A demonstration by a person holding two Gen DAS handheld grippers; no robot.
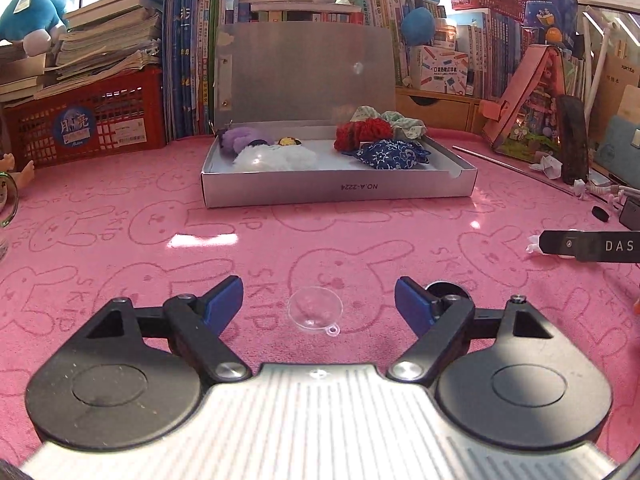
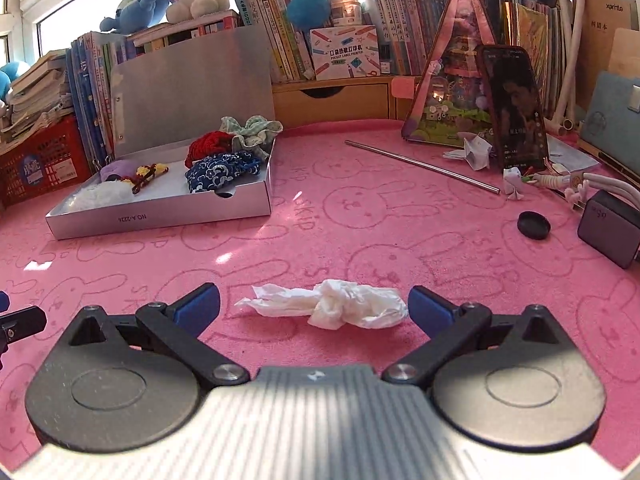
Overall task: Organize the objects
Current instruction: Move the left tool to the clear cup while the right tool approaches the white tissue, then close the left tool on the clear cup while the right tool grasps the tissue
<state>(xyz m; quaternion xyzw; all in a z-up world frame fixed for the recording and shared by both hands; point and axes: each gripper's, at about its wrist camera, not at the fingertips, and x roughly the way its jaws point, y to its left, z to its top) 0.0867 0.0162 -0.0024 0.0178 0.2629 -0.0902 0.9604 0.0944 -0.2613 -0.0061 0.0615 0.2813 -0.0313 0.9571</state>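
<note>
Crumpled white tissue point(image 2: 332, 307) lies on the pink bunny-print cloth point(image 2: 360, 232), between the 2 blue pads of the right gripper point(image 2: 314, 305). Jaws spread wide; the right pad sits just at the tissue's right end (contact unclear), the left pad stands apart from it. Nothing pinched.

Left gripper point(image 1: 319, 307) also spread, low over the cloth. Clear plastic dome with a small ring tab point(image 1: 316, 309) rests on the cloth between its pads, touching neither.

Far side, centre: silver shallow box point(image 1: 340, 192), lid propped upright behind. Inside, left half: purple fluffy item point(image 1: 240, 140), white fluffy item point(image 1: 276, 159), small yellow-and-dark piece point(image 1: 289, 142). Right half: red knitted item point(image 1: 362, 133), blue patterned pouch point(image 1: 394, 154), pale green cloth point(image 1: 404, 122).

Right of the box: thin metal rod point(image 2: 420, 166) on the cloth, black round cap point(image 2: 534, 225) nearer, dark phone point(image 2: 514, 108) standing upright against a pink triangular house model point(image 2: 444, 92). Far left: red crate point(image 1: 84, 120) under stacked papers. Books and plush toys line the back.
</note>
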